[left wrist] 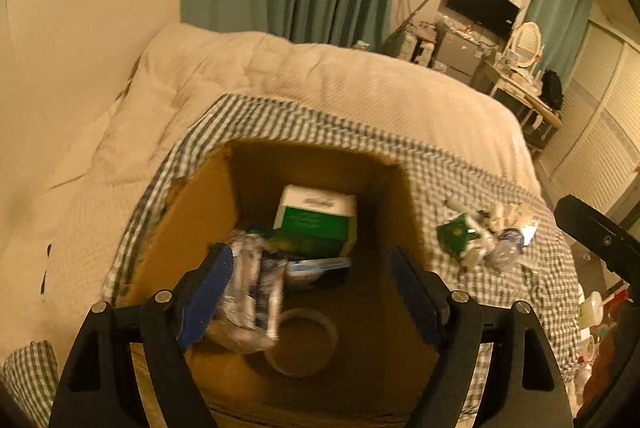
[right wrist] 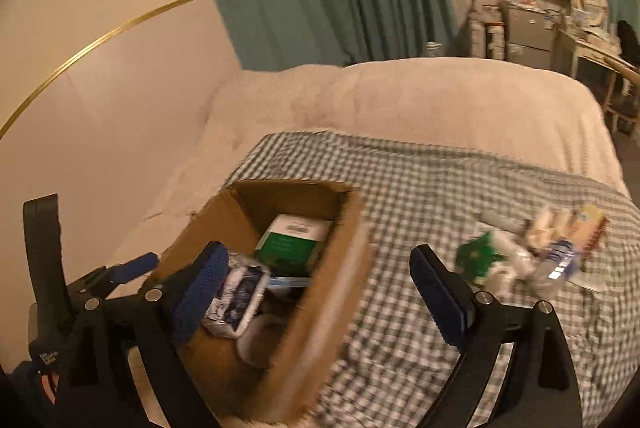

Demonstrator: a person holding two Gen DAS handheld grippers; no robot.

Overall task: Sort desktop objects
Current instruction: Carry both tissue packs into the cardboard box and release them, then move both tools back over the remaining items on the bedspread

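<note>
Now both claws (left wrist: pixel 310 282) (right wrist: pixel 320 288) gape over the square cardboard box (left wrist: pixel 200 212), crinkled foil packet (left wrist: pixel 248 292) inside.

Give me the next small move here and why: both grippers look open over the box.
Probably swing the right gripper right, toward the pile of wrappers and bottle on the checked cloth. Both jaws stand wide; the silver-blue packet sits against the left gripper's inner pad, inside the cardboard box, seemingly released. That pile is what remains unsorted.
</note>
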